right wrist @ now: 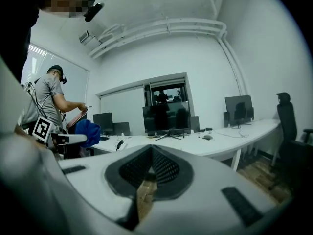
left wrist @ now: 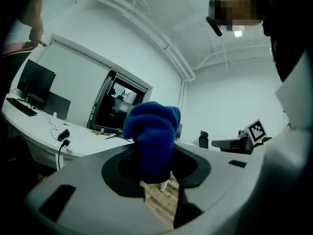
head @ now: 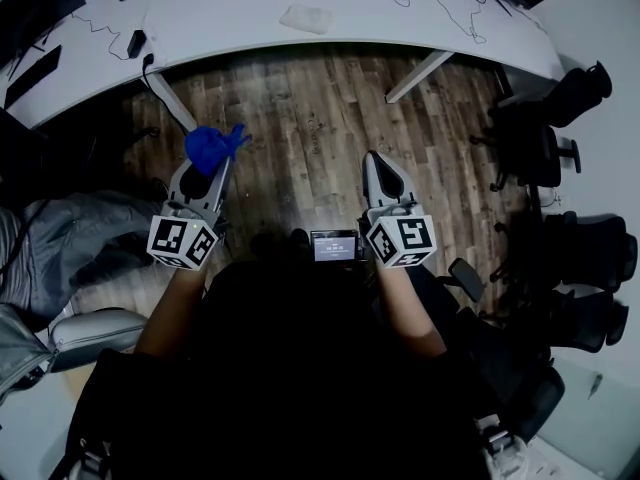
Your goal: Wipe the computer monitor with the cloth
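Clamped on a bunched blue cloth (left wrist: 151,131), the left gripper (head: 216,164) is held over the wood floor (head: 300,108), on the near side of the curved white desk (head: 240,18) and well short of it. In the left gripper view the cloth is seen pinched between the jaws near its lower end, with a rounded wad standing out beyond the tips. The right gripper (head: 380,164) is carried alongside, equally short of the desk. Its jaws are drawn together and nothing is held between them.

A wide dark monitor (right wrist: 166,116) is seen on the far part of the desk in the right gripper view, on a splayed stand, with cables and small items lying on the desk around its foot. Nothing has been wiped yet, it is judged, since the cloth is well apart from the screen.

The cloth is expected to be light, soft and limp, so it will fold and flatten under any pressure. The present hold low on the bundle looks suitable, as the free wad can be laid against the screen without the jaws touching the glass. The screen is judged fragile and its stand liable to rock, so light strokes are called for. The frame edge could be steadied by the empty gripper.
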Action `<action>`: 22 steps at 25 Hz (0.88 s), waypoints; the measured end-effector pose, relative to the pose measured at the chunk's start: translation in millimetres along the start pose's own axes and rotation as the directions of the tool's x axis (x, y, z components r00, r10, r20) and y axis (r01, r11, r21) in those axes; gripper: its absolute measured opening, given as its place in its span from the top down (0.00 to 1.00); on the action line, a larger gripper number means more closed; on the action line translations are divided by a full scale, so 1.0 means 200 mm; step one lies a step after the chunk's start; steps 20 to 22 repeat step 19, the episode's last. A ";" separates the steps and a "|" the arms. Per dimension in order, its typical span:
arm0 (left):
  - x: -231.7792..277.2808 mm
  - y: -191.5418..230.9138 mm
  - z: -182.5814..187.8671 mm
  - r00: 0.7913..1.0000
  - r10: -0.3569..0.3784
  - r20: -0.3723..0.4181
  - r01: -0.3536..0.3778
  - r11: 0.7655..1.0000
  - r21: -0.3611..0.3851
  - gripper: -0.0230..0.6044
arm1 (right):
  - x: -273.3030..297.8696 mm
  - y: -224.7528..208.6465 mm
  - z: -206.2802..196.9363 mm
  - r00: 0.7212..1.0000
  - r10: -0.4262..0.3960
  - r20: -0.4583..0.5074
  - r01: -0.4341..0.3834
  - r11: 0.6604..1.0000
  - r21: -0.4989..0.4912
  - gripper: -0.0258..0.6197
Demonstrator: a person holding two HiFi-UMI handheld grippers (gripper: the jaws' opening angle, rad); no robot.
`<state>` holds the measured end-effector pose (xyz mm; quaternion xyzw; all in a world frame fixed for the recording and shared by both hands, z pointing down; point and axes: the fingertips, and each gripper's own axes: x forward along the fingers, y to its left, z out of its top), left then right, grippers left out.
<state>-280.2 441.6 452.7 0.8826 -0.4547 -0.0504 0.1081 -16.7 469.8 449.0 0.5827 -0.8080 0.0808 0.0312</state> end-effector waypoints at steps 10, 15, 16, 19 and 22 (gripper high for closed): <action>0.15 -0.14 0.02 1.000 -0.023 -0.007 0.023 1.000 0.008 0.75 | -0.01 -0.14 0.03 0.999 0.018 0.030 -0.017 0.999 -0.048 0.96; 0.21 -0.18 -0.02 0.999 -0.024 -0.024 0.025 1.000 0.013 0.75 | -0.03 -0.20 0.00 0.999 0.017 0.031 -0.015 0.999 -0.052 0.96; 0.22 -0.20 -0.02 0.999 -0.026 -0.022 0.026 1.000 0.013 0.75 | -0.03 -0.22 -0.01 0.999 0.017 0.029 -0.015 0.998 -0.053 0.96; 0.27 -0.26 -0.04 0.999 -0.034 -0.019 0.034 0.999 0.009 0.75 | -0.06 -0.30 -0.03 1.000 0.010 0.024 -0.009 0.999 -0.051 0.96; 0.27 -0.26 -0.04 0.999 -0.034 -0.019 0.034 0.999 0.009 0.75 | -0.06 -0.30 -0.03 1.000 0.010 0.024 -0.009 0.999 -0.051 0.96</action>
